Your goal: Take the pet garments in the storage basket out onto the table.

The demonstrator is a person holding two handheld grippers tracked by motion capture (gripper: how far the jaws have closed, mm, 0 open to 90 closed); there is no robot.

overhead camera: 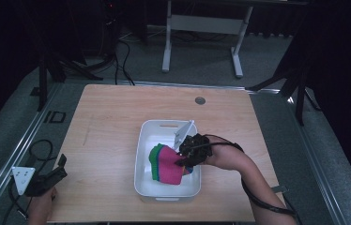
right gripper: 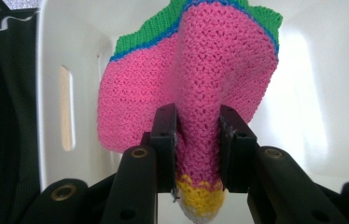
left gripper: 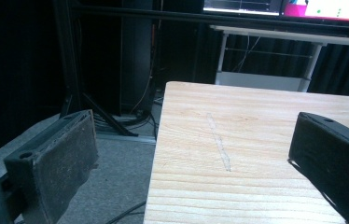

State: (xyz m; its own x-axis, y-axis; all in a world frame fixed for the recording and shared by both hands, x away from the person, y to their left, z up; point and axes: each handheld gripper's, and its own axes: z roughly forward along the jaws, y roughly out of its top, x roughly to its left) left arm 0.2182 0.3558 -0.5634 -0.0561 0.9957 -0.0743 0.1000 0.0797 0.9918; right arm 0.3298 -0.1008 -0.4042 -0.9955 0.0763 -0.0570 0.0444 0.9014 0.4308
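- Two black jaws of the right gripper (right gripper: 196,140) are pressed onto a raised fold of a crocheted cloth (right gripper: 196,84), pinching it between their flat pads.
- One glance at the cloth's surface in the right gripper view shows a coarse, open stitch: mostly pink yarn, edged at the far side with a thin blue line and a green band, and yellow with a little white at the near tip below the jaws.
- From the high view the cloth (overhead camera: 166,164) sits inside a white bin (overhead camera: 145,140), its pinched part lifted into a ridge while the rest drapes toward the bin's floor.
- That bin is smooth, glossy plastic, rectangular with rounded corners and slot handles cut into its walls; it stands on the right half of the table (overhead camera: 108,122).
- Pale wood grain covers the table, a squarish top with rounded corners and a small round metal disc (overhead camera: 200,100) near the far edge.
- At the table's near left corner, well apart from the bin, the left gripper (overhead camera: 54,176) has its jaws spread wide with nothing between them; their pads look matte and finely textured in the left gripper view.
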